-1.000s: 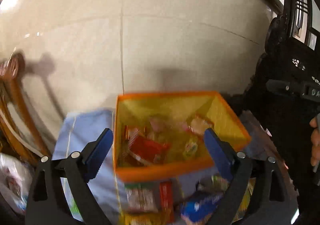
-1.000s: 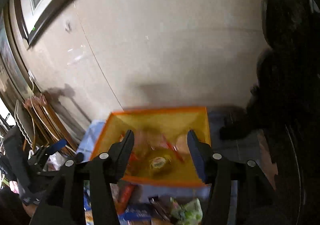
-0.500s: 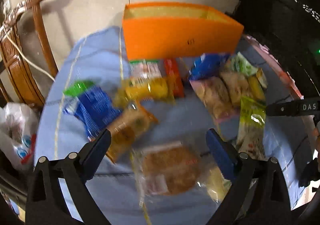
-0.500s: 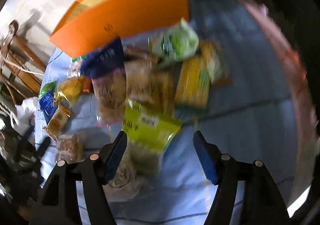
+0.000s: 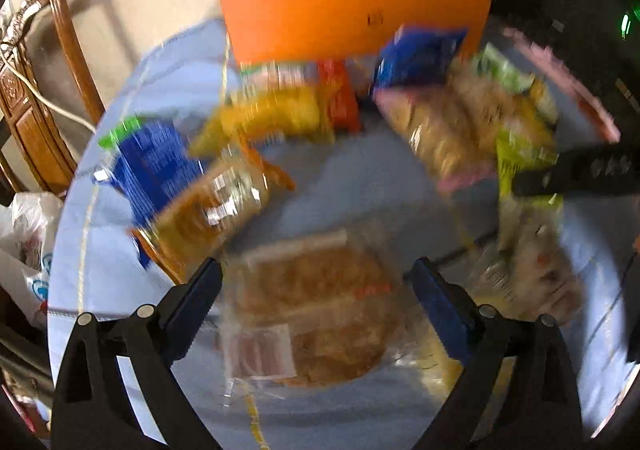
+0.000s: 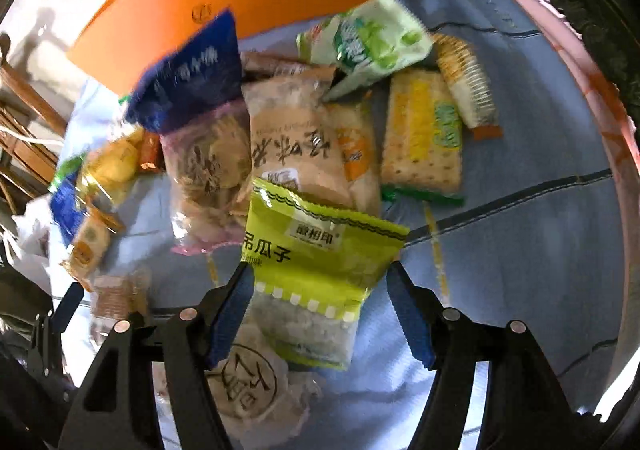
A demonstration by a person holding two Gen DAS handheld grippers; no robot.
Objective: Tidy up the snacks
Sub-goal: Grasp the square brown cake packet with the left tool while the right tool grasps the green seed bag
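The left gripper [image 5: 316,286] is hanging over a worktop [image 5: 360,186] covered in pale blue cloth, its 2 blue-padded fingers [image 5: 192,302] standing wide apart with nothing pressed between them. Under the gap a clear packet holding a round brown cake [image 5: 320,310] is lying flat (motion blur is smearing its label). An orange box [image 5: 348,6] is standing at the far edge, and snack packets are crowding in front of it: a dark blue bag [image 5: 420,54], a yellow packet [image 5: 276,114] and a red one [image 5: 340,94]. At the left a blue packet [image 5: 156,166] is lying partly under an amber one [image 5: 216,202]. At the right a yellow-green packet [image 5: 516,158] is showing beneath a black bar [image 5: 580,174]. A carved wooden chair [image 5: 44,90] is standing beside the worktop.
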